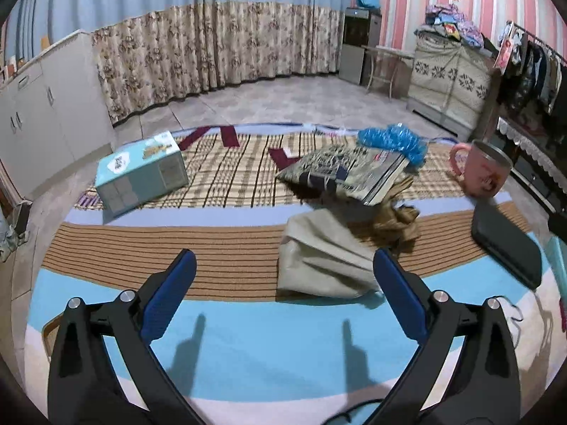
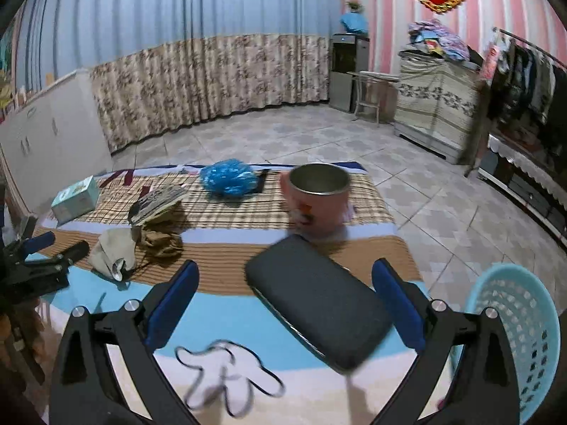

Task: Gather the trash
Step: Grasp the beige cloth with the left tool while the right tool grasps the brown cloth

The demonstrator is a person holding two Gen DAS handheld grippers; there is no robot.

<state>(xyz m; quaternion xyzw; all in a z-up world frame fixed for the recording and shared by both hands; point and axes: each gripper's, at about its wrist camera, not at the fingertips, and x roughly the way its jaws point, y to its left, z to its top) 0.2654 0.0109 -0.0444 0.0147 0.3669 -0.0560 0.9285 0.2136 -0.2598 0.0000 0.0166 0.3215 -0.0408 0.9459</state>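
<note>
A crumpled beige paper wrapper (image 1: 319, 258) lies on the striped cloth just ahead of my open left gripper (image 1: 283, 265), close to its right finger. A crumpled brown paper (image 1: 393, 223) lies behind it; both show in the right wrist view, the beige wrapper (image 2: 113, 248) and the brown paper (image 2: 163, 241). A crumpled blue plastic bag (image 1: 393, 141) (image 2: 228, 177) lies further back. My right gripper (image 2: 285, 276) is open and empty over a black case (image 2: 319, 301). The left gripper (image 2: 53, 248) shows at the left of the right wrist view.
A light blue perforated basket (image 2: 514, 333) stands at the lower right. A pink mug (image 2: 317, 198) (image 1: 482, 170), a tilted book (image 1: 358, 173) and a teal box (image 1: 141, 173) sit on the cloth-covered table. A black cord (image 2: 226, 379) lies near the front edge.
</note>
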